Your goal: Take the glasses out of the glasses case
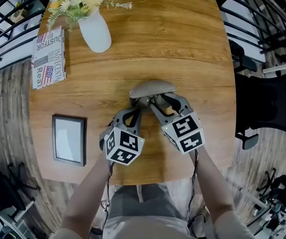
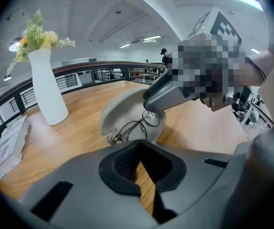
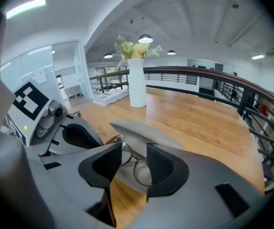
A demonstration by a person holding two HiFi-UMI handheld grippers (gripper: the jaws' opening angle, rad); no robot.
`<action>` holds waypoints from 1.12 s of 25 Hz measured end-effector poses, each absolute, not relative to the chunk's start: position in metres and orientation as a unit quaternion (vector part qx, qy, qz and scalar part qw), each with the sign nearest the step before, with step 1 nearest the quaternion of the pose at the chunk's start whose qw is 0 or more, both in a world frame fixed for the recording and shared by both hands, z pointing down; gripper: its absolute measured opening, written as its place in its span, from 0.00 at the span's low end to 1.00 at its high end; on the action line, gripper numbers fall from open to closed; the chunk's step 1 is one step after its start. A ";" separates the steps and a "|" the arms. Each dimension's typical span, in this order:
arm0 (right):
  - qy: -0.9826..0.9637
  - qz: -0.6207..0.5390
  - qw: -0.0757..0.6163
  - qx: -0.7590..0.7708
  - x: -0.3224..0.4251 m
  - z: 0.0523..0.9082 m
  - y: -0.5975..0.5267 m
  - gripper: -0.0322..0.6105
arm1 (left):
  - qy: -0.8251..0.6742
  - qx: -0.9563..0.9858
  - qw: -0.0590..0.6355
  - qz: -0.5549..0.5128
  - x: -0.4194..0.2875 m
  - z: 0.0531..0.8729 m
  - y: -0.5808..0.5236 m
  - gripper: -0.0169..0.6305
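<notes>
A grey glasses case (image 1: 152, 88) lies open near the middle of the wooden table, its lid (image 3: 146, 132) raised at the far side. Thin-rimmed glasses (image 2: 134, 128) rest inside it. My right gripper (image 3: 133, 151) is open, and its jaws straddle the glasses (image 3: 141, 171) near the bridge. One of its fingers (image 2: 168, 93) reaches over a lens. In the head view the right gripper (image 1: 153, 101) sits at the case's front. My left gripper (image 2: 138, 144) is shut with nothing between its pads. The left gripper (image 1: 135, 108) has its tips at the case's near rim.
A white vase (image 1: 95, 31) with flowers stands at the table's far left, and a magazine (image 1: 49, 58) lies beside it. A dark picture frame (image 1: 69, 139) lies flat at the near left. A black chair (image 1: 272, 103) stands off the right edge.
</notes>
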State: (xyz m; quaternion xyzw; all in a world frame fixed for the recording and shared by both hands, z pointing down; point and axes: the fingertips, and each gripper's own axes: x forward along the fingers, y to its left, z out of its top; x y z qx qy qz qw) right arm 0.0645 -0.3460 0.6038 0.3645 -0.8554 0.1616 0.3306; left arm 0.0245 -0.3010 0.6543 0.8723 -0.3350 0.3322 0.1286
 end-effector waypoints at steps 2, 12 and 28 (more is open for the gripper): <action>-0.855 0.133 0.372 0.336 0.061 0.605 -0.350 0.34 | -0.332 0.873 0.135 0.330 0.025 0.654 -0.301 0.05; -0.831 0.050 0.530 0.162 0.054 0.636 -0.347 0.29 | -0.331 0.876 0.136 0.323 0.023 0.654 -0.302 0.05; -0.781 -0.058 0.622 0.020 0.048 0.657 -0.339 0.20 | -0.332 0.878 0.141 0.316 0.022 0.653 -0.302 0.05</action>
